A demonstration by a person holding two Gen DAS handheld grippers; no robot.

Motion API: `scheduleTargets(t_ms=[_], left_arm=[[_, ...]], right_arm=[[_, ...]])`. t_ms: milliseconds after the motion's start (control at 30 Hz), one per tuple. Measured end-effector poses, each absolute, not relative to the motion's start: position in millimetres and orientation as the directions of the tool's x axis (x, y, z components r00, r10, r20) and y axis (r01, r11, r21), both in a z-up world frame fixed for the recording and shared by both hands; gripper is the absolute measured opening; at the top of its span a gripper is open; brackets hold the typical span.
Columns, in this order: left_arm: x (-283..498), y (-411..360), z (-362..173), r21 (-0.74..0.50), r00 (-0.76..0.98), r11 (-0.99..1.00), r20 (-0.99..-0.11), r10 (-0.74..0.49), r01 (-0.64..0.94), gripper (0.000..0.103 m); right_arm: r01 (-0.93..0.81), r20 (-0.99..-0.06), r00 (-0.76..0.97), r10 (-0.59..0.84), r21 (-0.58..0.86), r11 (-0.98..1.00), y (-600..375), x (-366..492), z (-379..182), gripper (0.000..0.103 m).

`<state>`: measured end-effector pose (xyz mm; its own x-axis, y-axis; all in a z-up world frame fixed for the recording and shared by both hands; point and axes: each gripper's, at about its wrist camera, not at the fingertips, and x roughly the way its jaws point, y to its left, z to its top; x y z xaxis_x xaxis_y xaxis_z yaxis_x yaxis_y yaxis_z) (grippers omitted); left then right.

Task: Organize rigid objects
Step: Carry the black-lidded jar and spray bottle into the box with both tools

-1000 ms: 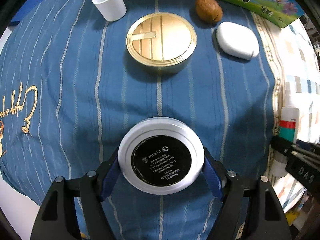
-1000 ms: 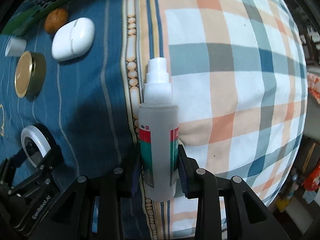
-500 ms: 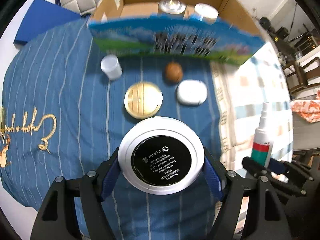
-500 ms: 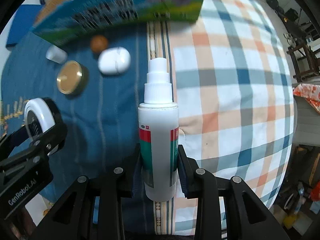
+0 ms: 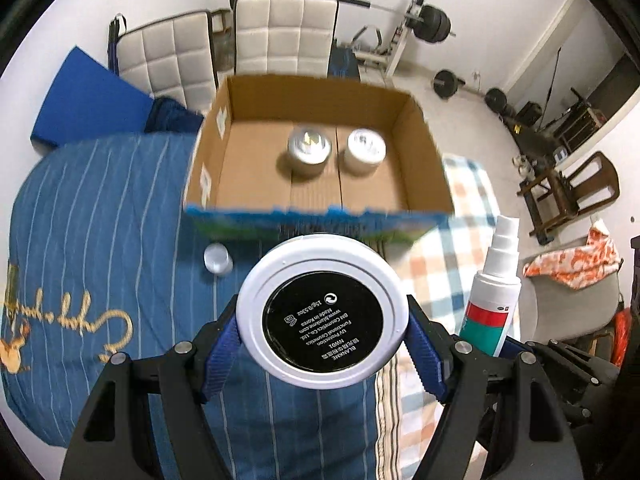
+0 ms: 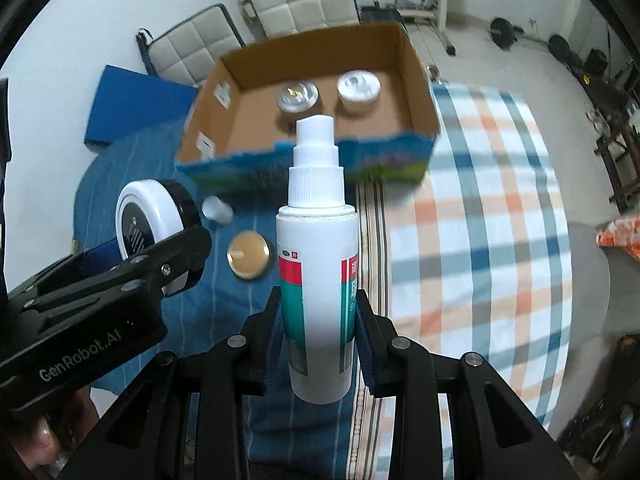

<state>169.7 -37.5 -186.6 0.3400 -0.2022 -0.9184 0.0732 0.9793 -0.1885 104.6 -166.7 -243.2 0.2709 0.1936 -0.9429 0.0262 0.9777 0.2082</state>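
Left edge of the bed: blue striped cloth (image 5: 100, 216) with gold script near its left edge, blue pad (image 5: 86, 104) behind it at the far-left corner. Left gripper (image 5: 322, 336) fingers clamped on a round white compact (image 5: 322, 314), black label facing the camera, held up clear of the cloth; in the right wrist view the same compact (image 6: 144, 220) sits edge-on in the left gripper (image 6: 152, 248). Loose on the blue cloth below: small white cap (image 6: 217, 209) and gold-lidded tin (image 6: 249, 254), apart from each other, both near the front wall of the box. Cardboard box (image 5: 424, 148) stands at the far edge of the bed, blue-green printed front wall, open top; inside, a silver-lidded jar (image 5: 309, 147) and a white-lidded jar (image 5: 366, 150) side by side, close but whether touching I can't tell. The front wall stands between both held items and the box floor. Right gripper (image 6: 320, 328) fingers clamped on the lower body of a white spray bottle (image 6: 318, 248), nozzle pointing toward the box, red and teal label; also visible at the right in the left wrist view (image 5: 494, 300). Under and right of it, checked blanket (image 6: 500, 208) runs to the right edge of the bed. Behind the bed: two white padded chairs (image 5: 240, 40), a weight bench with barbell (image 5: 412, 20).
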Motion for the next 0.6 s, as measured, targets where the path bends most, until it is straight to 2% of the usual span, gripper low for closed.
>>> scheduleTargets(t_ms=[333,600], left_arm=[[247.1,-24.3,-158.4,-0.153,0.428,0.987,-0.89,-0.159,0.049,0.073],[308.0,-14.8,-160.6,-0.1,0.447,0.994,-0.888,-0.106,0.037,0.074]], right_arm=[[0.011,-0.915,0.356,0.19,0.207,0.978,-177.8,186.2,-198.3,0.034],[0.051,-0.927,0.348,0.141,0.169,0.984,-199.9,268.3,-205.2,0.034]])
